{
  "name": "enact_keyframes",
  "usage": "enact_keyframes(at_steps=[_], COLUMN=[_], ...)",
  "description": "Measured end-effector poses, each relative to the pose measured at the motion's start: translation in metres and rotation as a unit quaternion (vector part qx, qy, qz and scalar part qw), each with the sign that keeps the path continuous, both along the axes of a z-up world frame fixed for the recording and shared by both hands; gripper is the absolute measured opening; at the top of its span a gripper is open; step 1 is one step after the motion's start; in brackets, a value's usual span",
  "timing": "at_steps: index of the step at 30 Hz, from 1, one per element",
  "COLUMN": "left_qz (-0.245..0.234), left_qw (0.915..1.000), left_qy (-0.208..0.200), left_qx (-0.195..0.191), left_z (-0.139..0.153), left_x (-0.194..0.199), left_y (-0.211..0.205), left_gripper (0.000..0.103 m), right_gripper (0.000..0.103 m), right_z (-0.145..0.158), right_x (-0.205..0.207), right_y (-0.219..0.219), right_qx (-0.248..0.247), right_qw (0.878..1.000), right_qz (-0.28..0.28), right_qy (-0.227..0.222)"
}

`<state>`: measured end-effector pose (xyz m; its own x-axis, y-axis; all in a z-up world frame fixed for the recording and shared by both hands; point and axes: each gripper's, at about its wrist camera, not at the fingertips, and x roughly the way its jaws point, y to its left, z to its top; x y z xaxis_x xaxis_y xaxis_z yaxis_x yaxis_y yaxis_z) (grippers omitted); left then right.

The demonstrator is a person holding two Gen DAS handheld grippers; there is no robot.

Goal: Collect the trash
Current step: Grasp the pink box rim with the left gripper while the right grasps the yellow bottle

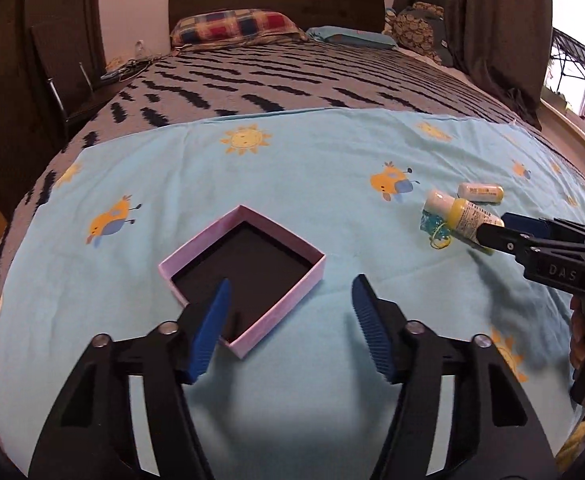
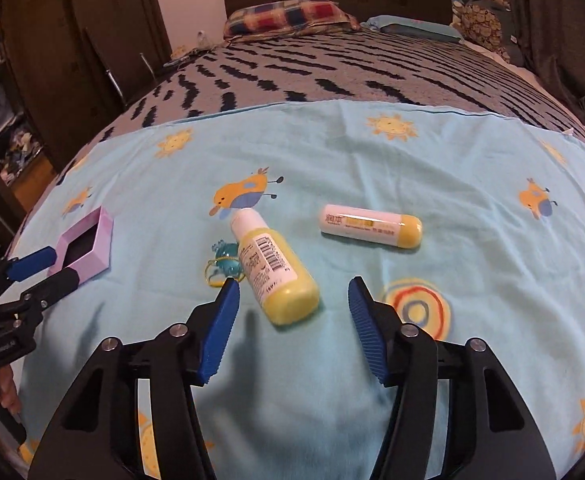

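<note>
A pink square box [image 1: 292, 280] with a dark inside sits open on the light blue sheet [image 1: 292, 184]. My left gripper [image 1: 291, 280] stands open: one finger hangs over the box's inside, the other outside its right corner. A yellow bottle [image 2: 276, 272] with a white cap lies on its side between the fingers of my right gripper [image 2: 295, 280]; the pads stand clear of it, so it is open. The left wrist view shows the same bottle [image 1: 462, 216] at the right gripper's [image 1: 491, 227] tips. From the right wrist, the left gripper [image 2: 66, 266] straddles the box [image 2: 100, 240].
A white tube with a yellow end [image 2: 370, 226] lies right of the bottle. A small teal trinket on a yellow string [image 2: 224, 260] lies at its left. Beyond the sheet come a striped blanket [image 1: 276, 80], pillows [image 1: 232, 26] and a headboard. A chair [image 1: 64, 72] stands left of the bed.
</note>
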<state>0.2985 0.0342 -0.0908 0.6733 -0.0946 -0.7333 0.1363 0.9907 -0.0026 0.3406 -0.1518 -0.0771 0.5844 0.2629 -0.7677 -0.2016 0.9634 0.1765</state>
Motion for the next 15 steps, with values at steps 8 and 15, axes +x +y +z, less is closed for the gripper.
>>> enact_keyframes(at_steps=[8,15], left_qz=[-0.004,-0.010], left_qw=[0.9997,0.9996], left_qy=[0.022,0.025], left_qx=[-0.007,0.001], left_z=[-0.018,-0.020], left_x=[0.017,0.017], left_y=[0.003,0.000], left_gripper=[0.032,0.031], right_gripper=[0.042,0.040], right_z=[-0.010,-0.014], right_x=[0.013,0.016], right_y=[0.011,0.012], right_qx=[0.006,0.007], right_qw=[1.000,0.999], right_qz=[0.025,0.028], right_qy=[0.014,0.026])
